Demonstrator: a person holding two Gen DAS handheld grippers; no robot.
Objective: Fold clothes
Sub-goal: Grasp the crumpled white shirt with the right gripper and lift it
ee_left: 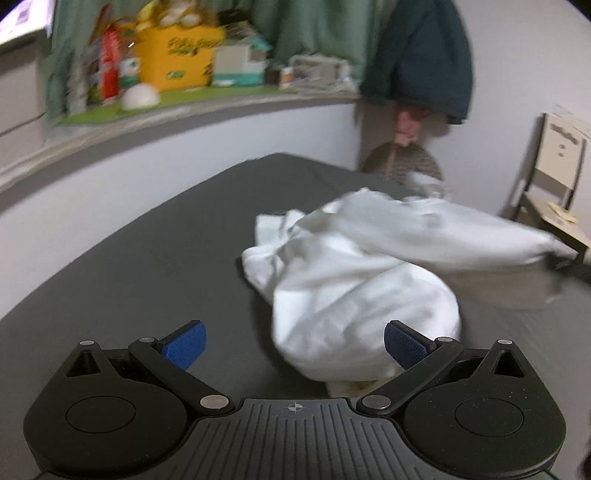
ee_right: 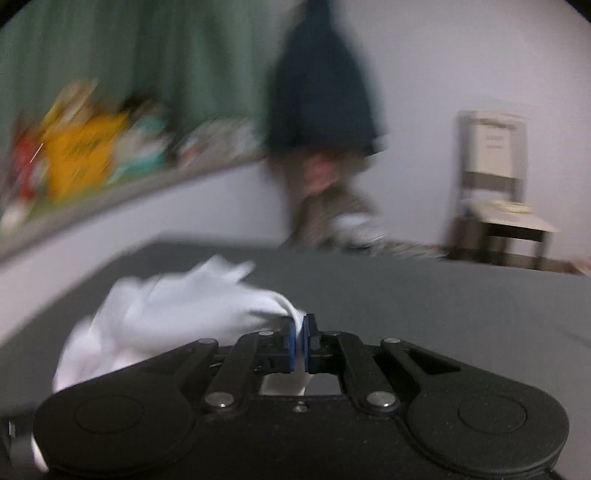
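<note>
A white garment (ee_left: 354, 273) is lying crumpled on a dark grey bed surface (ee_left: 155, 258), bunched into a rounded heap with one part stretching out toward 3 o'clock in the left wrist view. That stretched part is smeared by blur, so its edge cannot be made out clearly.

In the right wrist view the same white garment (ee_right: 177, 306) is spreading from the centre toward 9 o'clock, and the right gripper (ee_right: 299, 332) is pinching a fold of it, its blue pads (ee_right: 291, 338) pressing together on the cloth.

The left gripper (ee_left: 295, 345) is hanging with its jaws spread wide, blue pads (ee_left: 186, 347) well apart and grasping nothing; the heap is sitting just ahead of it, nearer the 3 o'clock pad.

Beyond the bed, at 11 o'clock in the left view, a ledge (ee_left: 184, 107) is carrying a yellow box (ee_left: 181, 59) and other blurred packages, with a green curtain (ee_left: 314, 26) behind. A dark jacket (ee_left: 421, 55) is hanging at 1 o'clock, and a pale chair (ee_left: 554, 177) is standing at 3 o'clock against the wall.
</note>
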